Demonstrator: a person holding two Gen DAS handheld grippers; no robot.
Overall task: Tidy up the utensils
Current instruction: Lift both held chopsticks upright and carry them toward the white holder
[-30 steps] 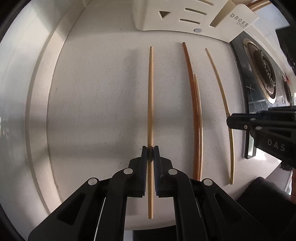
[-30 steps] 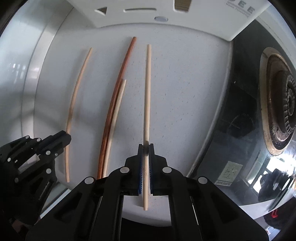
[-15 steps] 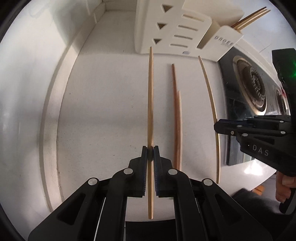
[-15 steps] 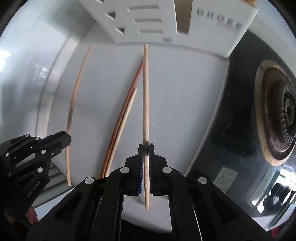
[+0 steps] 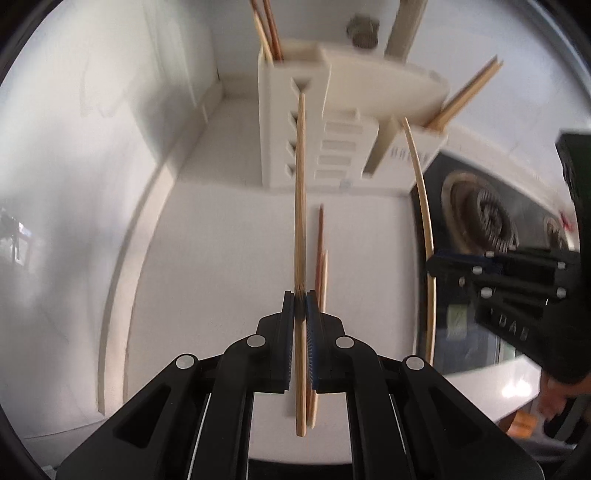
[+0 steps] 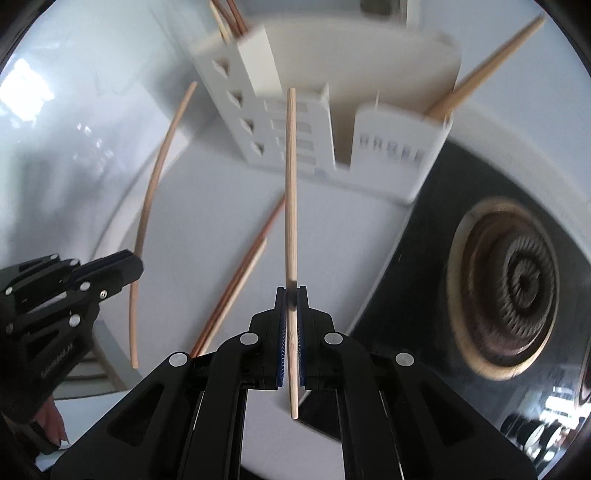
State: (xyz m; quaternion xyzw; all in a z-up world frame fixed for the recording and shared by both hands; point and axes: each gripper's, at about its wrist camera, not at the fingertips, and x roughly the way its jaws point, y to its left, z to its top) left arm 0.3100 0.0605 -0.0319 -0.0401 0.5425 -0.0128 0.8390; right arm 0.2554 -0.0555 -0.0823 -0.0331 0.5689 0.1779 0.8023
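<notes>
The chopsticks (image 5: 266, 29) standing in the rack's (image 5: 291, 122) back slot are cut off by the top edge at twelve o'clock. The lettering (image 6: 391, 145) on the rack's front is smeared by motion and cannot be read. At three o'clock the stove burner (image 5: 484, 221) is blurred, and the right tool (image 5: 439, 264) hides part of the held chopstick (image 5: 424, 206).

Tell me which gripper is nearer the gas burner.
Right. The right gripper, shut on a chopstick, is beside the gas burner; the left gripper, gripping another chopstick, is farther, over the white counter.
</notes>
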